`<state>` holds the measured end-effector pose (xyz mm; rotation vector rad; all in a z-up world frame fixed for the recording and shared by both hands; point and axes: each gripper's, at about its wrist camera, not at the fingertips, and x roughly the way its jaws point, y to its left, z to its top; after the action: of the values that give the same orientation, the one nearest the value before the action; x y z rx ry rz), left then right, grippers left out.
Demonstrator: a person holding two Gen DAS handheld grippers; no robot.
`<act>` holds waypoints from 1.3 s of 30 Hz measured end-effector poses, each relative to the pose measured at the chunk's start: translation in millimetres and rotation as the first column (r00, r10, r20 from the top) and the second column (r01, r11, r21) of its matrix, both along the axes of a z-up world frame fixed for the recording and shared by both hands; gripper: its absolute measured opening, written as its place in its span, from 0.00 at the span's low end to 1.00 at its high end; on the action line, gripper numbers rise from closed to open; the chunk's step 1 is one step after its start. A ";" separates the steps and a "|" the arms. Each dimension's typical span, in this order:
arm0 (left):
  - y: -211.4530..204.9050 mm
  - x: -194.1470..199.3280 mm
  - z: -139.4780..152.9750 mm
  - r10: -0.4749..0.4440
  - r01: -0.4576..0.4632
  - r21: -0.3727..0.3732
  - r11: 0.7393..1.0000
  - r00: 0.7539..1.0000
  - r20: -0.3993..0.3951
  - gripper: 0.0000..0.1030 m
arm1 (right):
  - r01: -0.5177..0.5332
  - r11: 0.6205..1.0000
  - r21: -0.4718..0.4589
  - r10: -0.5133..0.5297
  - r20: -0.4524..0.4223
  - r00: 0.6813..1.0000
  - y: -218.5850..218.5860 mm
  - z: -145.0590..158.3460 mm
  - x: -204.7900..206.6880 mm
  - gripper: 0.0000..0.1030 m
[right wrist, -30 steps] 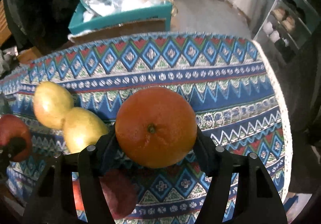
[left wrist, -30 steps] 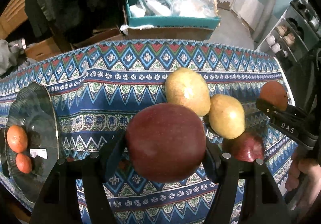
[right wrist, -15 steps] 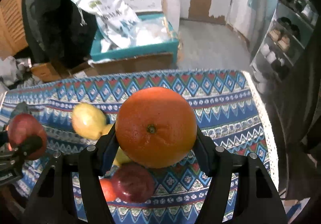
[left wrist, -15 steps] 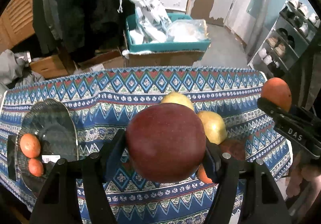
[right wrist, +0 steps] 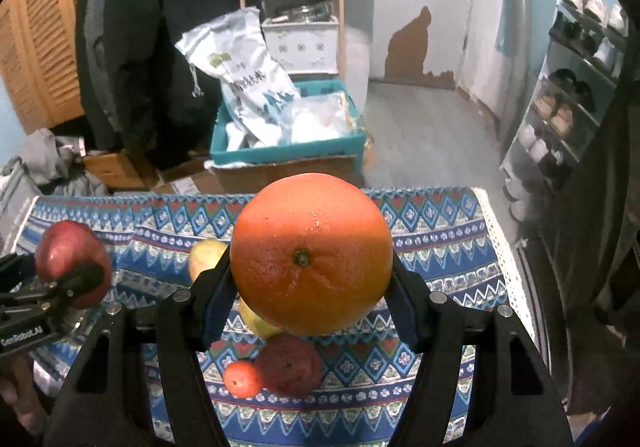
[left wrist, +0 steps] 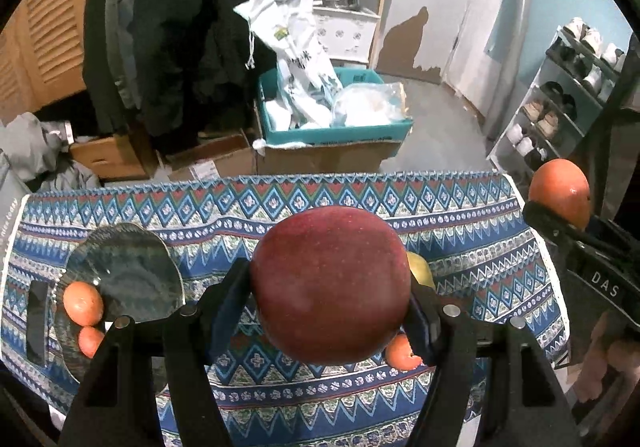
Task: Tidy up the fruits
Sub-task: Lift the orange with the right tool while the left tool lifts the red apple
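Fingers of the left gripper pinch the red apple, the right gripper pinches the orange. Both fruits have risen well clear of the worktop since a second ago, so next is probably the glass plate.

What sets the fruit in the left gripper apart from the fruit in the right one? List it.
Colour: the apple is dark red; the orange is bright orange.
Skin: the apple is smooth and faintly speckled; the orange is pitted, with a stem scar facing the camera.
Holder: the left gripper clamps the apple; the right gripper clamps the orange.
Shared: both round, both held above the patterned tablecloth.
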<state>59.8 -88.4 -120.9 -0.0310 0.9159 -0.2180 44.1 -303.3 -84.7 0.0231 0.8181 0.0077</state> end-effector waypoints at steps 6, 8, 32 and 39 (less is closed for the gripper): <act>7.1 -5.9 10.6 0.009 -0.009 -0.011 1.000 1.000 0.024 0.69 | -0.025 1.000 -0.007 0.026 0.042 0.999 9.9 16.1 -6.8 0.65; 10.3 -7.3 13.8 0.009 -0.009 -0.018 1.000 1.000 0.030 0.69 | -0.034 0.999 -0.009 0.034 0.054 0.998 13.9 20.9 -9.1 0.65; 102.7 -9.4 14.4 0.184 -0.183 -0.036 0.983 0.982 0.040 0.69 | -0.206 0.978 0.006 0.205 0.058 0.977 109.7 31.2 14.1 0.65; 137.9 -10.7 7.8 0.248 -0.247 -0.046 0.968 0.968 0.025 0.69 | -0.267 0.964 0.013 0.266 0.044 0.963 146.1 29.8 23.5 0.65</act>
<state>49.1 49.5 -113.1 -0.1804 0.8678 -0.0050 67.5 -157.2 -54.8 -0.0696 0.7738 0.2697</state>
